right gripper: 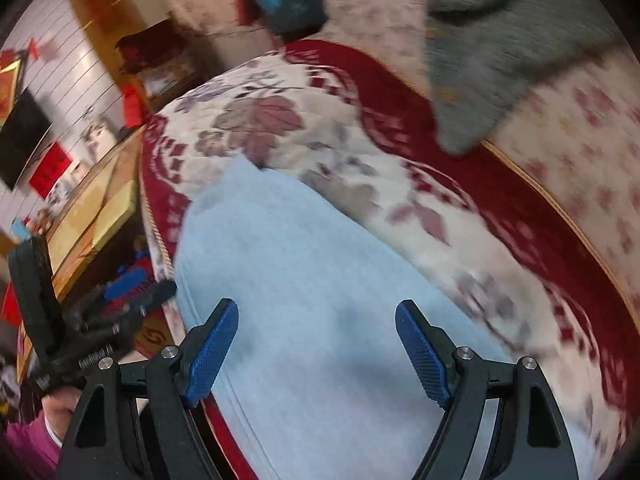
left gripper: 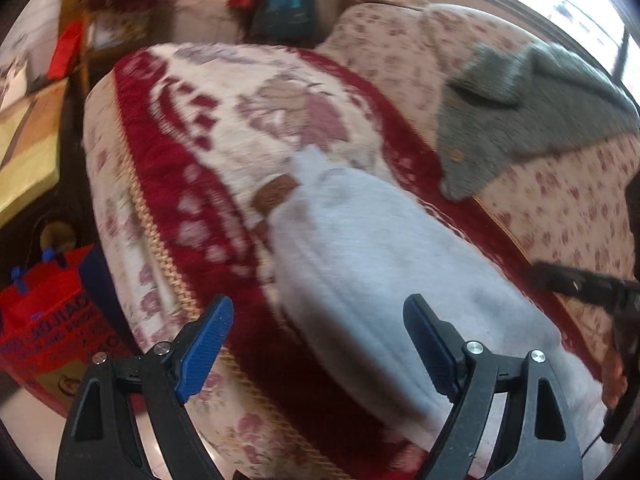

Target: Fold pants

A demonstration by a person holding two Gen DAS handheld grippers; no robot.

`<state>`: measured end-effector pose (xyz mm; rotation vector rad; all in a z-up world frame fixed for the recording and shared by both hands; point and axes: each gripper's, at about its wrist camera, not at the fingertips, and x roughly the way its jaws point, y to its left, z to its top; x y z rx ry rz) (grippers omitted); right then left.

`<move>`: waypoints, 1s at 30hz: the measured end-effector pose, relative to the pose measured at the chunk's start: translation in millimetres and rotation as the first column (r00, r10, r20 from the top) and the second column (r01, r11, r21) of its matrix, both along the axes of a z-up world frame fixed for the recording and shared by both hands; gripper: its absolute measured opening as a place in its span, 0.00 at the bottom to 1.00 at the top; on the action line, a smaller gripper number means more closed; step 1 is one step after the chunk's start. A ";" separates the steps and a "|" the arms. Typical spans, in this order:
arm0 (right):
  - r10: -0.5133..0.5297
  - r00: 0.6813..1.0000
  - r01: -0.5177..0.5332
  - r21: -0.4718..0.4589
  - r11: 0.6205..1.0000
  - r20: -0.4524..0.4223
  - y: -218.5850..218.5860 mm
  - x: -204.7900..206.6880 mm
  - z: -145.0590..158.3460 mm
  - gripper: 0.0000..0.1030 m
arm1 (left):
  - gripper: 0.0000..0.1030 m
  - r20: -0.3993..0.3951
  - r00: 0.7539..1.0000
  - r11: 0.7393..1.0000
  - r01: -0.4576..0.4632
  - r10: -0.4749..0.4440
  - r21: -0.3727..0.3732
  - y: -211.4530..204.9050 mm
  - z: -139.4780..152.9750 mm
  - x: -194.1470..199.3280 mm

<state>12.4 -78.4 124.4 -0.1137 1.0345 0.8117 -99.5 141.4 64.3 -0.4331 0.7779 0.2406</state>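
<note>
The pale blue pants [left gripper: 384,264] lie folded in a long strip on a red and cream floral blanket [left gripper: 224,120], with a brown label [left gripper: 276,196] near their far end. My left gripper [left gripper: 318,344] is open and empty above the near end of the pants. My right gripper [right gripper: 316,348] is open and empty above the pants [right gripper: 312,280] in the right wrist view. The right gripper also shows at the right edge of the left wrist view [left gripper: 592,288]. The left gripper shows at the left of the right wrist view [right gripper: 120,308].
A grey knitted garment [left gripper: 520,116] lies at the back right on a floral cushion [left gripper: 568,208]; it also shows in the right wrist view [right gripper: 488,56]. A red bag [left gripper: 52,320] stands on the floor at the left. A wooden table [right gripper: 92,208] stands left of the seat.
</note>
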 end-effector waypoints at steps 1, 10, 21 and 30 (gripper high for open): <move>0.015 1.000 -0.015 -0.005 1.000 0.001 9.6 4.1 -0.5 0.82 | 0.84 -0.003 1.000 1.000 -0.010 0.010 -0.012 5.5 -3.0 -0.2; 0.059 0.998 -0.061 -0.051 0.997 -0.026 76.3 46.6 -20.6 0.82 | 0.84 -0.026 0.999 0.995 -0.050 0.048 -0.086 33.4 -26.3 7.7; 0.112 0.994 -0.108 -0.186 0.977 0.011 25.6 25.8 -43.0 0.83 | 0.84 -0.004 0.998 0.992 0.066 -0.067 -0.109 4.7 -21.8 0.1; 0.032 0.999 -0.040 -0.234 0.971 -0.037 -46.9 41.6 -64.2 0.86 | 0.84 -0.038 0.981 0.968 0.180 -0.189 -0.172 -55.4 -32.5 -10.6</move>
